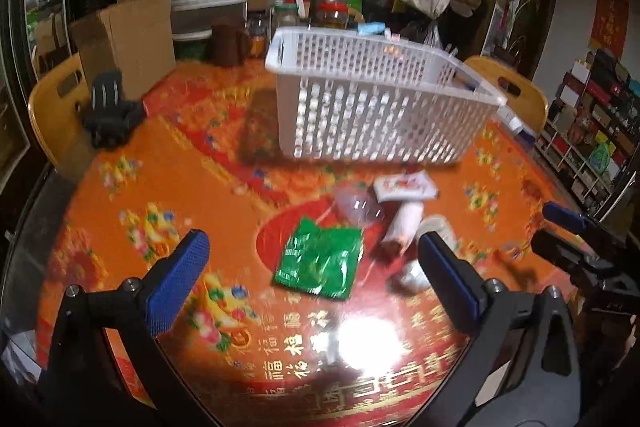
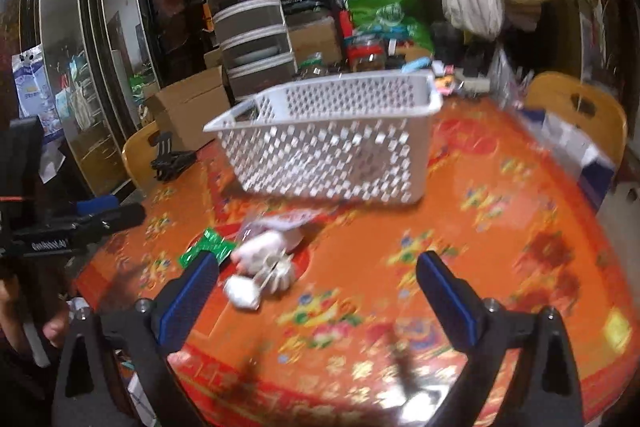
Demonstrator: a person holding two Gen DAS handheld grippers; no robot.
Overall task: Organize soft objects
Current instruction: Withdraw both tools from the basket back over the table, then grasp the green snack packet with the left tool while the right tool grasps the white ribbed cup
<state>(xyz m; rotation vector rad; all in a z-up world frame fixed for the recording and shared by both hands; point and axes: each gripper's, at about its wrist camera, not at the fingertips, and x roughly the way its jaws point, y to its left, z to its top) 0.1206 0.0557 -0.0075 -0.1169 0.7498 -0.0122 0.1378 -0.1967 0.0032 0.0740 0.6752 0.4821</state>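
The left gripper (image 1: 314, 265) hangs above the table with its blue-padded fingers spread wide and nothing between them. Directly ahead, framed by the two pads, lies the green foil packet (image 1: 320, 261), flat on the orange patterned tablecloth (image 1: 180, 163). At about one o'clock from that packet sits a loose cluster: a clear crinkled plastic piece (image 1: 358, 209), a pale pink soft roll (image 1: 406, 223), and a white flat pouch with red print (image 1: 404, 186); a small white wrapped lump (image 1: 412, 273) lies by the right pad. Further out at twelve o'clock stands the white perforated basket (image 1: 372, 107), apparently the destination.

The right gripper (image 2: 318, 287) is likewise wide open and empty, and over bare cloth; the same cluster shows at its ten o'clock, with the pink roll (image 2: 260, 247) and white lump (image 2: 240, 293) just beside its left finger.

These items look light, limp and yielding. The foil packet is probably slick and lies flat, so a pinch on a raised edge or corner would serve better than pressing down on its middle. The pink roll looks squashy with more bulk, and could be taken across its waist. The clear plastic may crumple and slip. Motion blur hides finer detail.
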